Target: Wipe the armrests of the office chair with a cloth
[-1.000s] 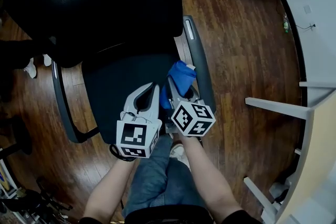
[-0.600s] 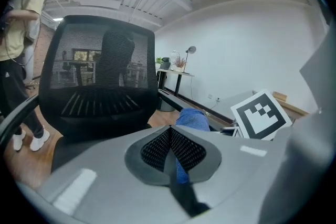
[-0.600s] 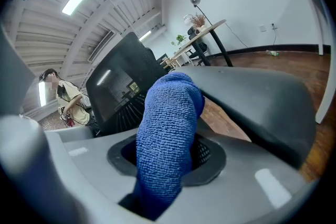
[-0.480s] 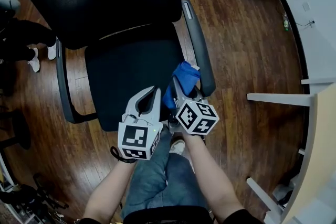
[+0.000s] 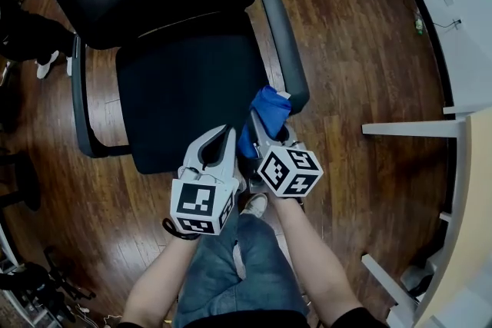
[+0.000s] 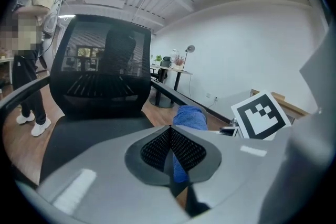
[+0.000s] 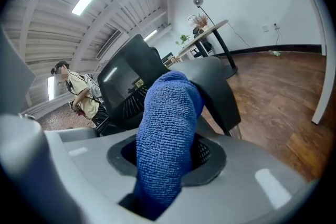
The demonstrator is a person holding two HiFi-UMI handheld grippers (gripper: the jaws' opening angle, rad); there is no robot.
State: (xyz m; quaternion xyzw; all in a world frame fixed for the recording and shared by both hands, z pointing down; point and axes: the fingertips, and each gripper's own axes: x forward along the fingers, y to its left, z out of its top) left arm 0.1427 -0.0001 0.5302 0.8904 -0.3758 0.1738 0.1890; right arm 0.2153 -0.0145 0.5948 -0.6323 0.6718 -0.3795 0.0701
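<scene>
Right gripper (image 5: pixel 269 130) clamped on a blue microfiber cloth (image 5: pixel 266 108), wad poking past the jaws. Left gripper (image 5: pixel 217 138) just beside it, pinched together, empty. Armrest (image 5: pixel 281 50) runs straight ahead of the cloth; contact unclear. Best press the wad flat and drag lengthwise. Armrest is dark, narrow, smooth and slightly curved.

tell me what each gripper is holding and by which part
The right gripper clamps the blue cloth by a bunched fold, the rest sticking out ahead. The left gripper is shut on nothing.

The office chair (image 5: pixel 184 88) stands on the wooden floor (image 5: pixel 361 50).
</scene>
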